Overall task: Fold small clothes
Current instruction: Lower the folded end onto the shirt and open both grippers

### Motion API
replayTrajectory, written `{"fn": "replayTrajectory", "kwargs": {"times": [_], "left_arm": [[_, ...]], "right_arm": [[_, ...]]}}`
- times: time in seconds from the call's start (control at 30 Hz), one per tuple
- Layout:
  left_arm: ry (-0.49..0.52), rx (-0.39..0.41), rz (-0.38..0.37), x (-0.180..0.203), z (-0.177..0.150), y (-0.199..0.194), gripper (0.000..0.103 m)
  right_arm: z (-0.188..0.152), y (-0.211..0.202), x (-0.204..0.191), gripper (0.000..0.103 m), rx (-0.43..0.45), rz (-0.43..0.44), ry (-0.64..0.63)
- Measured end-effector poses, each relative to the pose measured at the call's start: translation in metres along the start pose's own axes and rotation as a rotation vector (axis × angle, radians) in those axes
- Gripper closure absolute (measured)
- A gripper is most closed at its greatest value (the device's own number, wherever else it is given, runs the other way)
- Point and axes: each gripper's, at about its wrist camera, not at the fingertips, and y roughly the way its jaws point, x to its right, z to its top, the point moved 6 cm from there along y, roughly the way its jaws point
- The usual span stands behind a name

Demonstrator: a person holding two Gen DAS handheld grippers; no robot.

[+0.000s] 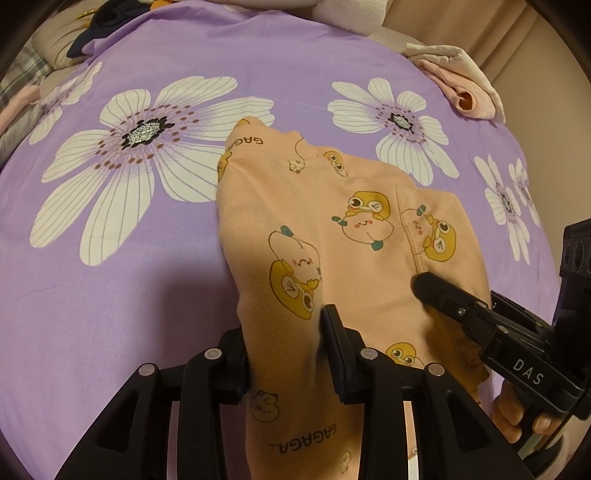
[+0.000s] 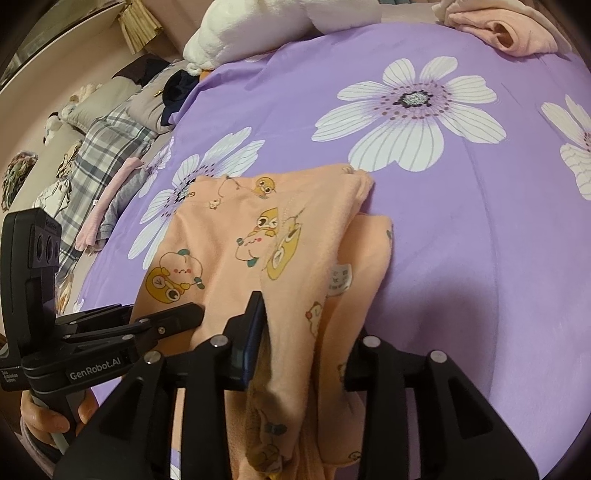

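A peach garment (image 1: 332,236) printed with yellow cartoon figures lies partly on the purple flowered bedsheet (image 1: 147,266), its near end lifted into both grippers. The left gripper (image 1: 284,350) has its jaws narrowed onto a fold of this cloth, which fills the gap between the fingers and runs out toward 6 o'clock in the left wrist view. The right gripper (image 2: 303,350) likewise grips a bunched fold of the peach garment (image 2: 258,236), the cloth hanging down between its jaws.

In the left wrist view the right gripper (image 1: 428,286) comes in from 4 o'clock, its dark tip lying on the cloth beside a seam, with a bare hand (image 1: 517,417) around its handle. In the right wrist view the left gripper (image 2: 192,314) comes in from 8 o'clock, tip against the garment's edge.

A crumpled pink garment (image 1: 461,88) sits at the sheet's edge at 1 o'clock in the left view, well apart from the peach one. In the right view a white plush item (image 2: 266,29) lies at 12 o'clock, a dark cloth (image 2: 177,88) at 11 o'clock, and plaid bedding (image 2: 99,147) with folded pink and grey clothes (image 2: 107,214) along 9 to 10 o'clock. A beige curtain (image 1: 506,40) hangs behind the bed.
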Motion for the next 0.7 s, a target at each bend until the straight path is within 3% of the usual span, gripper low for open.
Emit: {"fn": "replayTrajectory", "kwargs": {"times": [0.23, 0.6, 0.7], "left_arm": [[-0.007, 0.002, 0.009, -0.001, -0.001, -0.002, 0.064], [-0.028, 0.004, 0.023, -0.007, -0.005, -0.006, 0.053], [-0.031, 0.009, 0.042, -0.010, -0.007, -0.009, 0.045]], "right_arm": [[-0.001, -0.001, 0.007, 0.058, -0.003, -0.013, 0.026], [-0.003, -0.005, 0.014, 0.054, -0.004, -0.025, 0.056], [-0.004, -0.008, 0.016, 0.053, -0.004, -0.036, 0.060]]}}
